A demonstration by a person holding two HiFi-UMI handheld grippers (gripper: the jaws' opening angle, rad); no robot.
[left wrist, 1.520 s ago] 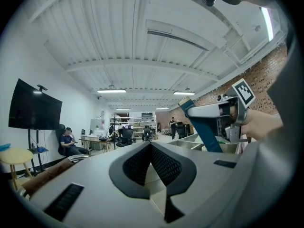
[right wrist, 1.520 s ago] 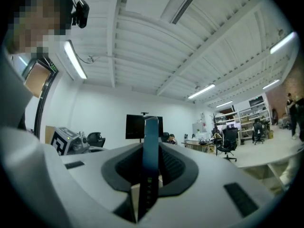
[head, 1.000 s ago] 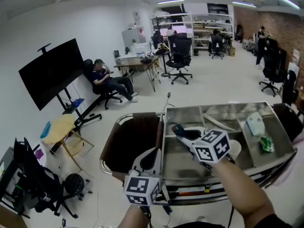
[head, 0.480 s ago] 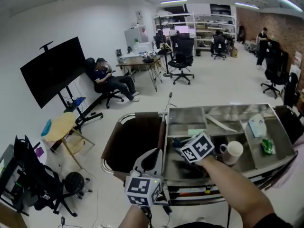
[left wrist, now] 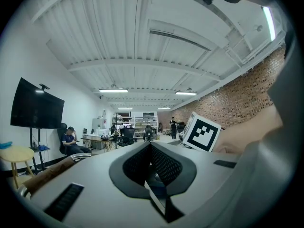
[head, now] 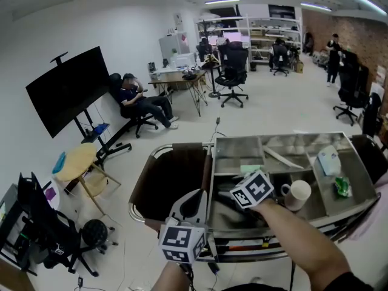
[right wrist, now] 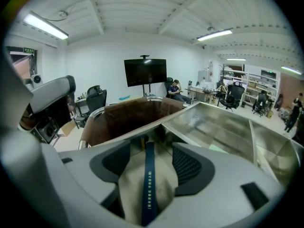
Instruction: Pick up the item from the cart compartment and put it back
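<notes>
Office floor, steel cart point(head: 285, 137) up close, with a brown bag point(head: 173, 177) hung on its left end. Right gripper point(right wrist: 151, 145) was down in the cart's left compartment. Its fingers were opening, with the beige item point(right wrist: 130, 186) and its navy strap between them. The item was inside that compartment, by the bag-side wall. White mug point(head: 297, 193) sat one compartment to the right. Left gripper point(left wrist: 150, 144) hung near the cart's near-left edge, fingers together, nothing in them.

The fabric item point(right wrist: 129, 186) is beige with a navy stripe bearing pale lettering. The cart point(head: 279, 137) is silvery steel, its side bag point(head: 170, 176) dark brown, the mug point(head: 297, 194) white.
</notes>
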